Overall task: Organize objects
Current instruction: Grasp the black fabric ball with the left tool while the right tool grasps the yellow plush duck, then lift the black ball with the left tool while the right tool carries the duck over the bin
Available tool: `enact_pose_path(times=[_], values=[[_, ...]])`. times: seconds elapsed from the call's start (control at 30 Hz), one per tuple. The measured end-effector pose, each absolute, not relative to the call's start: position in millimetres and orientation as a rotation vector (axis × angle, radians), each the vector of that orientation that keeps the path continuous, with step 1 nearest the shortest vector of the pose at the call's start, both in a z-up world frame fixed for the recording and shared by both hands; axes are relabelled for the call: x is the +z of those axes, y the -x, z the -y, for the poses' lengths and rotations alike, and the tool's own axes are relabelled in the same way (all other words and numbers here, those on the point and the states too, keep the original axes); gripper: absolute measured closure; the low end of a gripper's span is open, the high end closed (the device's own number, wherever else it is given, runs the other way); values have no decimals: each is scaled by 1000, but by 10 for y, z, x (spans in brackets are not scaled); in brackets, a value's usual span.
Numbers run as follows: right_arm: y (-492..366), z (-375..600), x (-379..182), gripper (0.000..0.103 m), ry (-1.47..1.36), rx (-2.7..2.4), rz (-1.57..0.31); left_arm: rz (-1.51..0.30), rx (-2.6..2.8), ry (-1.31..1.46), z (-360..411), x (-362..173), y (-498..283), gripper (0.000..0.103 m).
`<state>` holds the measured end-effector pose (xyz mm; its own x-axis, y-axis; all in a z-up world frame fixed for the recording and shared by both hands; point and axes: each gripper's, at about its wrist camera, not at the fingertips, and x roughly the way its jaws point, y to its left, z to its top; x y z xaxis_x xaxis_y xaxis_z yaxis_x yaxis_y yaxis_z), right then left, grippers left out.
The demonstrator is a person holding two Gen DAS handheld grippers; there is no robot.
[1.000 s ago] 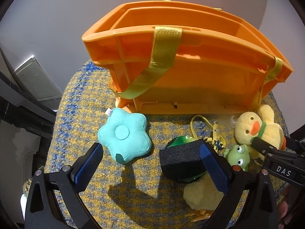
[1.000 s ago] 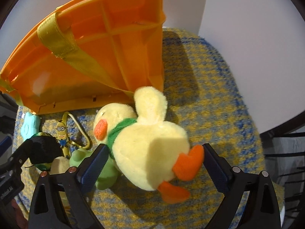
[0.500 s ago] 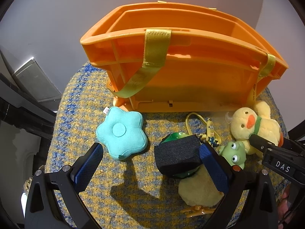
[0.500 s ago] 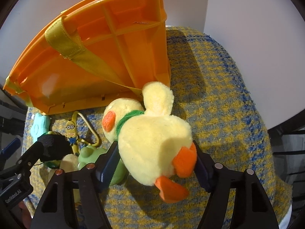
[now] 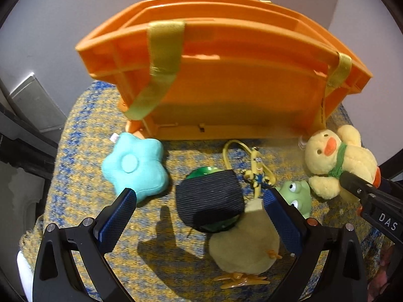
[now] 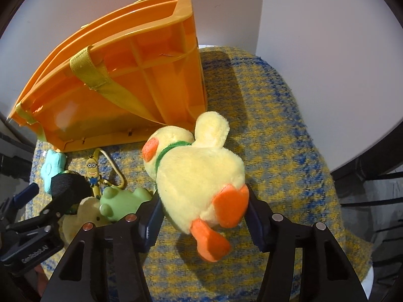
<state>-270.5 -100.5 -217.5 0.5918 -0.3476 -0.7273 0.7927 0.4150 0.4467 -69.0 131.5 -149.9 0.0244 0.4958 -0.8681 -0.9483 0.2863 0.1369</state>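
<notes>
surface: yellow-blue woven cloth (image 5: 83,136) | on it: orange basket (image 5: 226,75), teal star cushion (image 5: 134,167), minion keychain (image 5: 257,173)

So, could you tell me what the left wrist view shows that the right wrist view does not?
Only the left wrist view shows the open left gripper and the orange-footed underside of the pale plush.

Only the right wrist view shows the right gripper shut on the yellow duck, the duck's orange feet and the basket's ribbed end wall.

Both show the orange basket, teal star cushion, green frog, minion keychain and dark block on the woven cloth.
</notes>
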Motion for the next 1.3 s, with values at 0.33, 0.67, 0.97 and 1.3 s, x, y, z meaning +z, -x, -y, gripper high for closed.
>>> enact_pose_path(times=[0.33,0.67,0.97,1.3], values=[[2733,1050,-2198,45,-882,-784,-593,-1022,1163,583,-1409,-1618,625,42],[2710,1088,-2171,45,-866,-792,-585,-1037,1152,555,-1412,-1593,591,45],[2811,963,-1956,45,-848,-807,-546,-1009,1147,525,-1348,-1371,629,45],[2945,735,-1550,45,-791,-812,-487,-957,1115,477,-1208,-996,761,45]])
